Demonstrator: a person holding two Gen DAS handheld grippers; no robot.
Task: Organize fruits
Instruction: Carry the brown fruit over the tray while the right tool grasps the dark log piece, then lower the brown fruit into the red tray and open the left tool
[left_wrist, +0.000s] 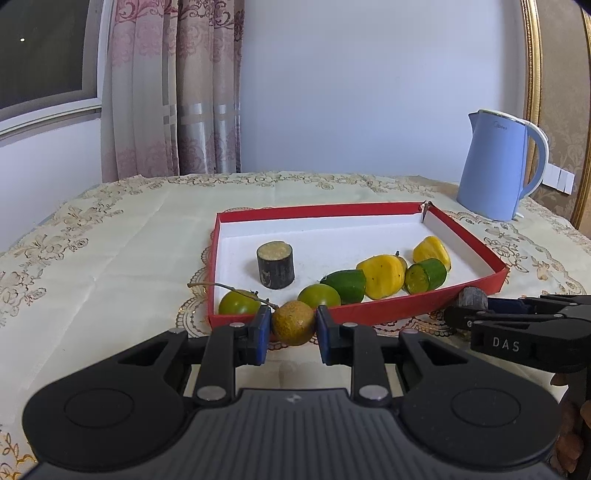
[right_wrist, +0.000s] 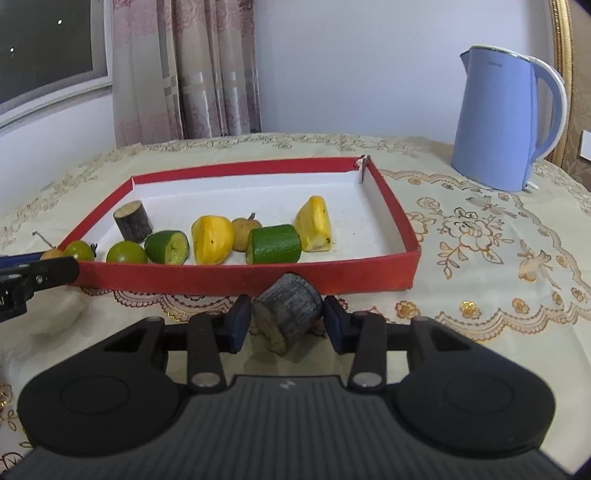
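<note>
Only the left wrist view shows the left gripper (left_wrist: 293, 325) clamped on a round brown longan-like fruit (left_wrist: 293, 322) at the near wall of the shallow red cardboard tray (right_wrist: 236, 277). The right view alone shows the right gripper (right_wrist: 286, 322) narrowly flanking a grey-barked sugarcane stub (right_wrist: 290, 314); I cannot tell whether its pads touch it. Inside the tray: 2 yellow wedges, 2 cucumber pieces, 2 green round fruits, 1 dark stub.
</note>
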